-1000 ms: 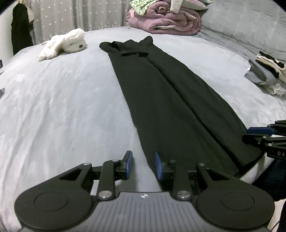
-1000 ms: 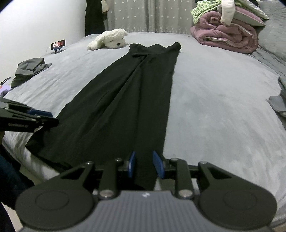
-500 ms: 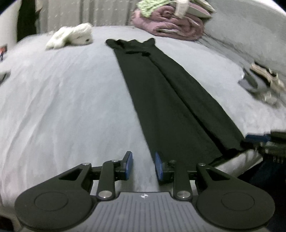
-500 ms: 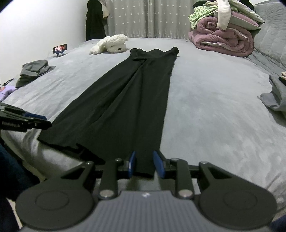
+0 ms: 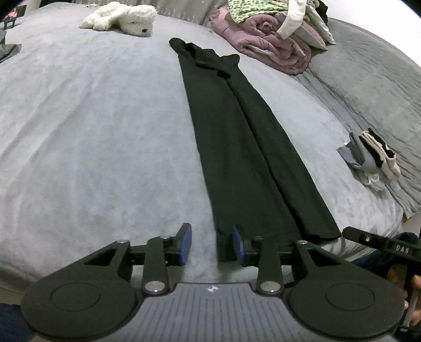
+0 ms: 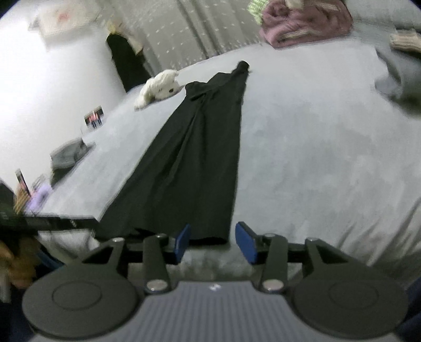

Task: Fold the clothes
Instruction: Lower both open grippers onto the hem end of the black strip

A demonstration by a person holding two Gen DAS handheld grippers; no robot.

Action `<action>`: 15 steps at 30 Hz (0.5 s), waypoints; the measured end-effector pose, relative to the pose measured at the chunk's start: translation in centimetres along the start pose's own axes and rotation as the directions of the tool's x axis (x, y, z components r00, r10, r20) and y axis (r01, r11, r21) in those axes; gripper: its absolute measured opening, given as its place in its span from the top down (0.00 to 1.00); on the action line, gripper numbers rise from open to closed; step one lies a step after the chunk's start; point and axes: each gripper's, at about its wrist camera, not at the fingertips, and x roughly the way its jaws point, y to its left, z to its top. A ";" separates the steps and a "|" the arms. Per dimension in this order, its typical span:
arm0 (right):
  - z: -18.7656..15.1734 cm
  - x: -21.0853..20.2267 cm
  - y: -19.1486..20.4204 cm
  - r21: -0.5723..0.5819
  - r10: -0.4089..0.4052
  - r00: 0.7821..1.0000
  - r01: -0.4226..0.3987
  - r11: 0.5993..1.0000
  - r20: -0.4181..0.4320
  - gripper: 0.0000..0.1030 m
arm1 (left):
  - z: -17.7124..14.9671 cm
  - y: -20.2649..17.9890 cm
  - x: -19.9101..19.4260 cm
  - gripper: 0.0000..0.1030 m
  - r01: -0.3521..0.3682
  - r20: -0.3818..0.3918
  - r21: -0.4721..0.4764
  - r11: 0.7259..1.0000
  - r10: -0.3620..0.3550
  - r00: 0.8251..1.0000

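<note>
Lying flat on the grey bed (image 5: pixel 92 147), the long black garment (image 5: pixel 236 147) runs lengthwise from the near edge to the far side, its narrow far end close to a white plush toy (image 5: pixel 123 19). It looks doubled along its length, with a seam line down the middle. Its near hem sits right at the bed's near edge, and this is the end both tools face.

The left gripper (image 5: pixel 210 246) has its jaws spread wide, empty; its right blue pad (image 5: pixel 236 248) is at the garment's left near corner, its left pad over bare bedding. The right gripper (image 6: pixel 214 242) is also wide and empty, its jaws straddling the right near corner of the hem (image 6: pixel 210 238), though that view is blurred. Each tool is thus nearest its own corner, with the long axis pointing straight away from them.

Judging by this, a fold would carry the near hem toward the far end; whether a lengthwise fold came earlier cannot be told.
</note>
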 end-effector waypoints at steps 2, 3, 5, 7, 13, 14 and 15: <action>0.1 0.3 -1.2 0.080 0.038 0.999 -0.037 0.996 -0.011 0.60 | 0.0 0.1 0.1 0.68 0.015 -0.004 -0.016 1.000 -0.015 1.000; 0.3 0.5 -1.7 0.113 0.056 0.998 -0.054 0.992 -0.015 0.60 | 0.0 0.0 0.3 0.68 0.017 -0.005 -0.013 1.000 -0.017 1.000; 0.4 0.9 -2.4 0.157 0.078 0.997 -0.074 0.985 -0.021 0.61 | -0.1 -0.3 0.5 0.68 0.022 -0.005 -0.006 1.000 -0.022 1.000; 0.6 1.3 -2.8 0.185 0.088 0.996 -0.081 0.979 -0.027 0.62 | -0.2 -0.5 0.6 0.68 0.031 -0.001 0.004 1.000 -0.031 1.000; 0.6 2.1 -3.0 0.206 0.101 0.994 -0.091 0.974 -0.035 0.69 | -0.3 -0.9 1.0 0.71 0.041 -0.007 0.016 0.999 -0.041 0.999; 0.6 2.2 -3.0 0.210 0.103 0.994 -0.093 0.973 -0.035 0.71 | -0.3 -0.9 1.1 0.75 0.042 -0.010 0.014 0.999 -0.042 0.999; 0.5 2.2 -3.1 0.216 0.104 0.994 -0.094 0.972 -0.035 0.73 | -0.2 -1.0 1.1 0.77 0.039 -0.012 0.012 0.999 -0.039 0.999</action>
